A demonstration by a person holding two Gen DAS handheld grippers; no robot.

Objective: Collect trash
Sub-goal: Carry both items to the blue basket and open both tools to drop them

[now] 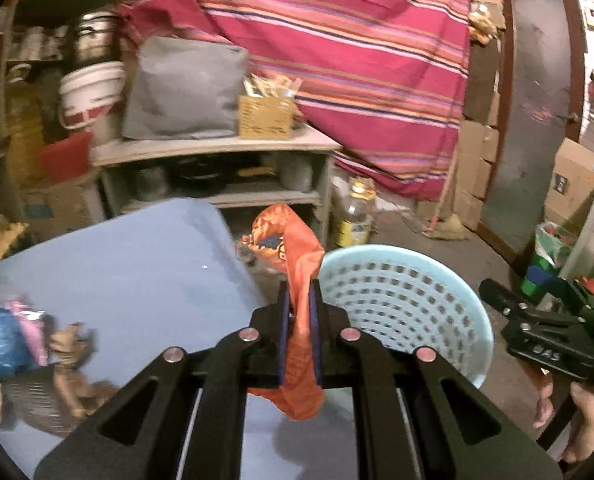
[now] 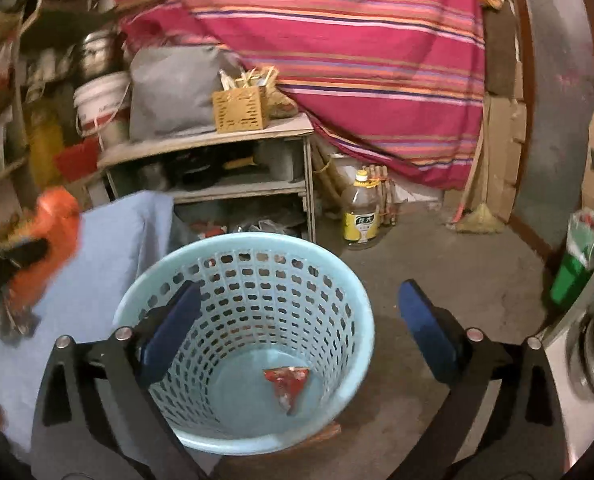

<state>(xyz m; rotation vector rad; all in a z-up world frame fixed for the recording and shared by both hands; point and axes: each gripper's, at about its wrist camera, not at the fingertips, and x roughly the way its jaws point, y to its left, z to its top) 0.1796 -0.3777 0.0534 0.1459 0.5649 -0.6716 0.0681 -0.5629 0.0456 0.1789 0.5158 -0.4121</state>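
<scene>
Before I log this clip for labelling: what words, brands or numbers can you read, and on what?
"UAS", uncertain: embossed on the black body of the right tongs.
Yellow label on the bottle: characters too small to read.
Orange wrapper print: creased, unreadable.
Cardboard box mark: blurred.

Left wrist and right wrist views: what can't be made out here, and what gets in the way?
- Print on the orange wrapper: left wrist view, crumpled and pinched in the left tool; a blurred smear in the right wrist view.
- Items on the blue cloth: left wrist view, motion blur at the left edge.
- Basket bottom: hidden by the rim in the left wrist view; the right wrist view shows one red wrapper, print too small.
</scene>
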